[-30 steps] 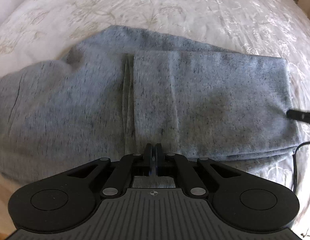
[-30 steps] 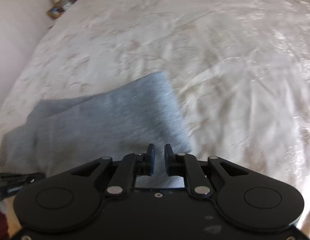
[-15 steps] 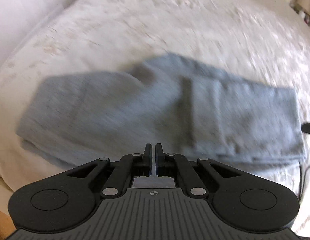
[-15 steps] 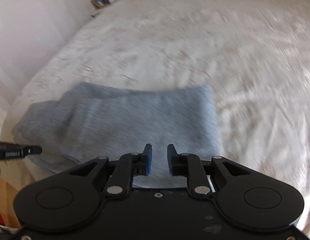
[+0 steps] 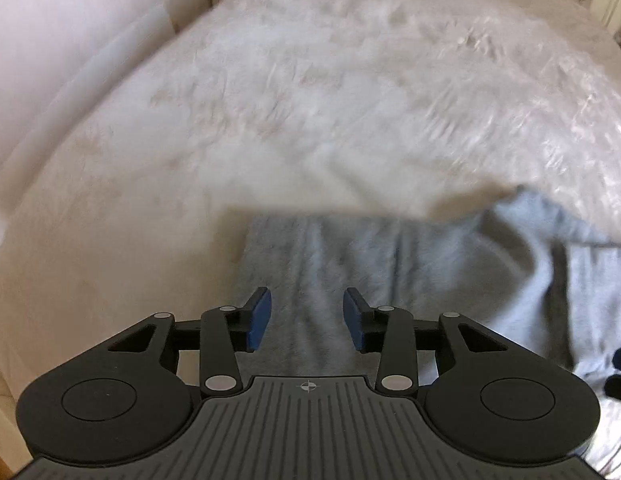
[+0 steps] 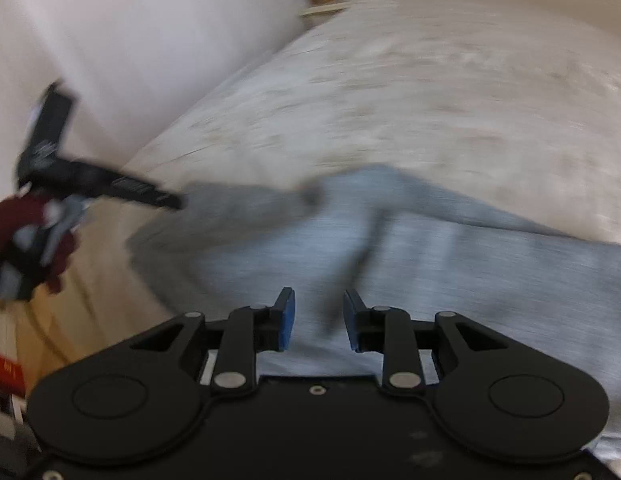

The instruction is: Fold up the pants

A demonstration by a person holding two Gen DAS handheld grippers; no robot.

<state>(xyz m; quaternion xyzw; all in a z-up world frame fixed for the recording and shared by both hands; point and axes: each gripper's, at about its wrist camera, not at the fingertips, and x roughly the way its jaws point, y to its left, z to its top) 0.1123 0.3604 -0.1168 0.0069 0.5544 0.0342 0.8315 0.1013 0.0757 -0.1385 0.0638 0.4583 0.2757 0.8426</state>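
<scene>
In the left wrist view, the left hand-held gripper (image 5: 306, 318) is being opened, its jaws apart with nothing pinched between them. The grey pants (image 5: 410, 276) are being seen lying on the bed (image 5: 310, 100) just beyond, cut off at the right edge and softened by blur.

In the right wrist view, the right hand-held gripper (image 6: 318, 320) is likewise being opened over the pants (image 6: 450, 264), gripping nothing. Everything is being smeared by motion; a dark red sleeve (image 6: 26, 232) is barely being made out at left.

one pants (image 5: 410, 280), one bed (image 5: 310, 120), two grippers (image 5: 307, 318)
</scene>
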